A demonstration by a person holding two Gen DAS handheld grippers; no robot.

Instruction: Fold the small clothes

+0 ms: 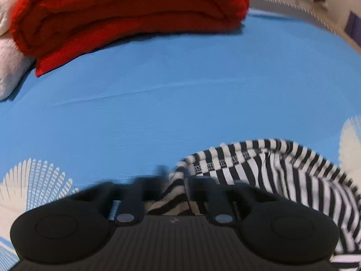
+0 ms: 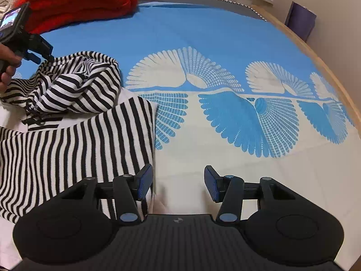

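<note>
Striped garment, black-and-white, lies on bed at 9 o'clock in right wrist view, lower part spread flat, upper part bunched and lifted toward 10 o'clock. Left tongs pressed together, pinching a fold of that striped cloth; picture blurred, fabric bulges out between the fingers and trails off to 4 o'clock. In right wrist view the left tongs sit at 10 o'clock at the raised edge of the cloth, a hand gripping the handle. Right tongs spread, nothing between the pads; left finger over the striped hem, right finger over bare sheet. Bedsheet blue with white fan prints. Red folded blanket at 12 o'clock in left wrist view, on the bed well apart from the garment.
</note>
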